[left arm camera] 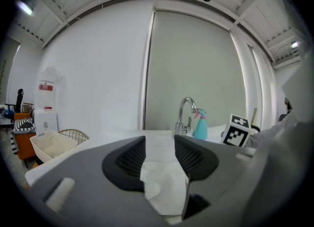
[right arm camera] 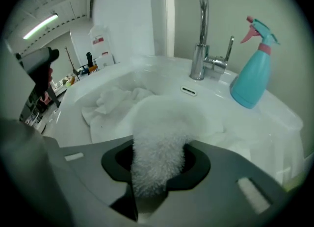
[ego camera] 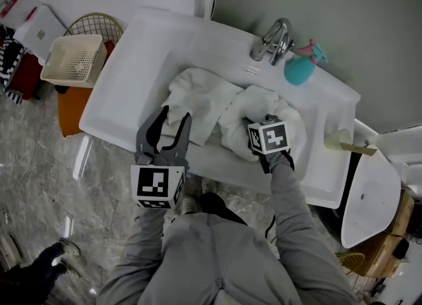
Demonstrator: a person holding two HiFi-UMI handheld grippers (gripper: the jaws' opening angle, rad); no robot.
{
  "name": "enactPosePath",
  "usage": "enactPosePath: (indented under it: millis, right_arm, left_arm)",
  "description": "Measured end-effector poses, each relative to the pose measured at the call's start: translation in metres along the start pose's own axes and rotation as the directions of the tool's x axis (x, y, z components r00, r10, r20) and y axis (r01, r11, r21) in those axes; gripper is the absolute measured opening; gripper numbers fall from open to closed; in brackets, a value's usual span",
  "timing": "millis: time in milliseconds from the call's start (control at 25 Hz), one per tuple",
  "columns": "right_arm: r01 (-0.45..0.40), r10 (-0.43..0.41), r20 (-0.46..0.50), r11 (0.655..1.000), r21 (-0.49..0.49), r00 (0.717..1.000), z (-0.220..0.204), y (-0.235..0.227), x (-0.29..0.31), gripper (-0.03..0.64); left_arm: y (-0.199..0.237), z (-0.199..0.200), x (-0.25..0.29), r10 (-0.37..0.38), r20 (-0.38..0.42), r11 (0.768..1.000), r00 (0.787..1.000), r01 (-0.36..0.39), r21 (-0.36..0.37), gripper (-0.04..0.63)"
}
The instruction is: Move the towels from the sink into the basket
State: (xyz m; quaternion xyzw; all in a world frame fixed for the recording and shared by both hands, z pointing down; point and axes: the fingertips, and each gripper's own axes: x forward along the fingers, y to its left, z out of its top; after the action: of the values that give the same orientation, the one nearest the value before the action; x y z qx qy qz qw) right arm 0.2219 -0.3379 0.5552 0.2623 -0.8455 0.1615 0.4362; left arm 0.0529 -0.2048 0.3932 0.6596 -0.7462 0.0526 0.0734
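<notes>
White sink (ego camera: 132, 40) fills the middle of the head view above a marbled floor, with a tap (ego camera: 273, 40) and a teal spray bottle (ego camera: 300, 66) at its one o'clock edge. The step in hand looks like the first pick-up. The right gripper (right arm camera: 157, 164) is clamped on a fluffy fold of the bunched towel (ego camera: 244, 109) lying in the bowl. The left gripper (left arm camera: 159, 155) hovers at the seven o'clock rim, its tongs narrowly parted and holding nothing. A second towel (ego camera: 201, 96) lies spread at nine o'clock of the first.

Next, the held towel probably needs lifting clear of the rim and carrying toward the cream basket (ego camera: 72, 60), which sits off the sink at ten o'clock.

From above, the marker cube hides the right jaw tips. Whether more towels lie beneath cannot be told.
</notes>
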Motion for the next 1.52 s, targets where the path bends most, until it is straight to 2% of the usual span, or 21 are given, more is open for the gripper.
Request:
enactPosePath:
  millis: [160,360,600,840,1000,1240,1360,1520]
  right_arm:
    - [-0.023,0.018,0.113,0.999,0.043,0.993,0.015,0.002,-0.039,0.126]
    - [-0.05,0.035,0.251,0.997,0.056,0.967,0.043,0.005,-0.089,0.126]
    - [-0.079,0.1,0.379,0.994,-0.069,0.92,0.091,0.029,-0.135,0.126]
    - [-0.121,0.2,0.441,0.972,-0.201,0.875,0.137,0.06,-0.147,0.127]
    - [-0.17,0.278,0.448,0.949,-0.266,0.85,0.166,0.093,-0.141,0.127]
    - [-0.247,0.399,0.441,0.899,-0.363,0.804,0.209,0.168,-0.126,0.127]
    - [-0.266,0.442,0.439,0.874,-0.406,0.782,0.23,0.212,-0.118,0.127]
    - [-0.267,0.464,0.442,0.858,-0.438,0.767,0.263,0.276,-0.104,0.127]
  left_arm:
    - [-0.007,0.0,-0.001,-0.016,0.003,1.0,1.0,0.016,-0.001,0.235]
    - [-0.013,0.004,-0.004,-0.025,0.015,1.0,1.0,0.025,0.001,0.235]
    - [-0.007,0.013,-0.007,0.02,0.041,1.0,0.999,-0.021,0.003,0.235]
    - [0.024,0.028,-0.026,0.148,0.084,0.989,0.985,-0.15,0.009,0.235]
    - [0.059,0.036,-0.052,0.262,0.102,0.964,0.96,-0.264,0.011,0.235]
    - [0.12,0.038,-0.103,0.412,0.117,0.91,0.904,-0.415,-0.005,0.235]
    - [0.155,0.034,-0.128,0.464,0.119,0.885,0.878,-0.466,-0.015,0.235]
    - [0.214,0.028,-0.163,0.504,0.122,0.863,0.855,-0.505,-0.028,0.235]
